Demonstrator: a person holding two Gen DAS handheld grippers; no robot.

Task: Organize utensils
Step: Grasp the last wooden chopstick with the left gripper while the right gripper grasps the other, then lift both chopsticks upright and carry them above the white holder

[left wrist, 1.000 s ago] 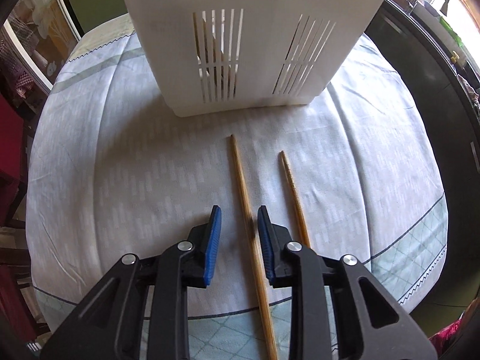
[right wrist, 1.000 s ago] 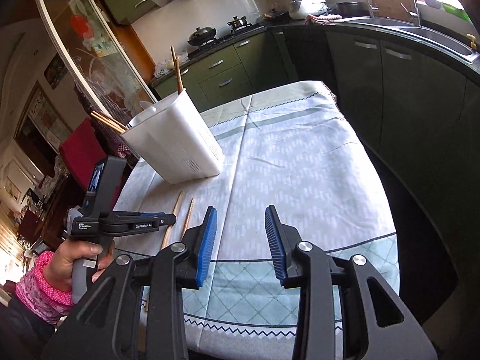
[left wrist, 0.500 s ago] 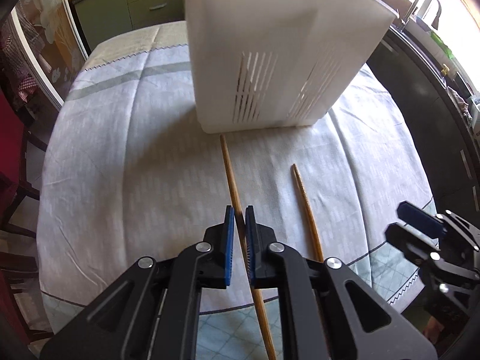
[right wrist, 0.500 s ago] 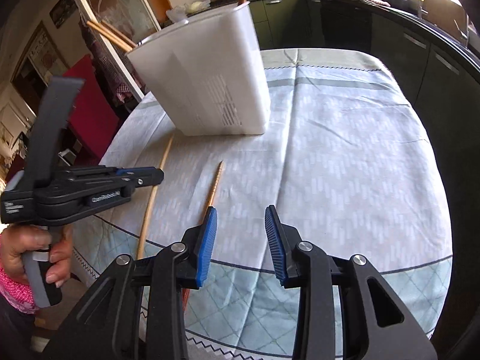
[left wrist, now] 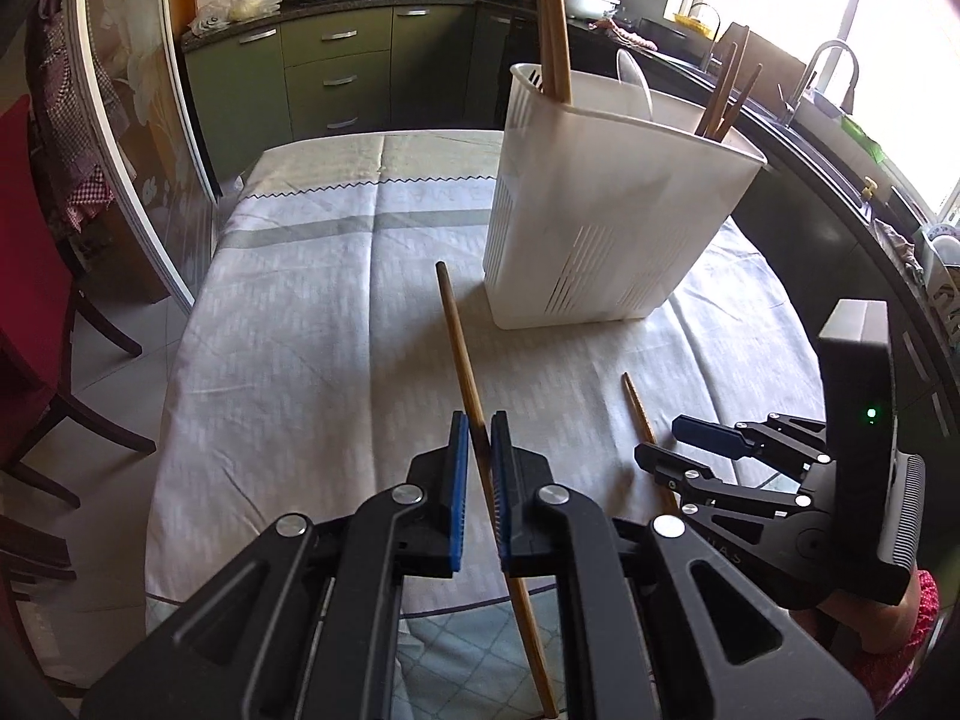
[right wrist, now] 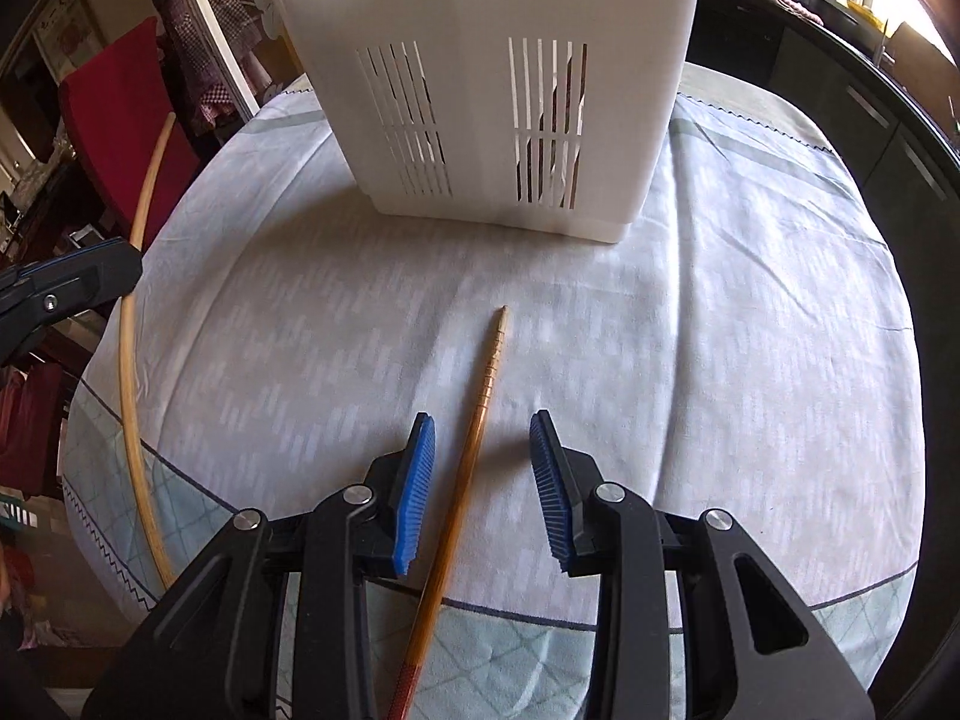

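two grippers, one chopstick each, before a white utensil holder.
the left gripper (left wrist: 477, 438) has its fingers clamped on a pale chopstick (left wrist: 459, 354), its far tip raised off the worktop (left wrist: 288, 330); the right gripper (right wrist: 480, 450) hangs with fingers apart astride a darker chopstick (right wrist: 486, 384) lying flat on the cloth, not yet pinched. the utensil holder (left wrist: 600, 210) stands beyond, already holding utensils. to do this well, the right fingers should probably close squarely across the shaft, and the left stick should tilt upright before it enters the holder.
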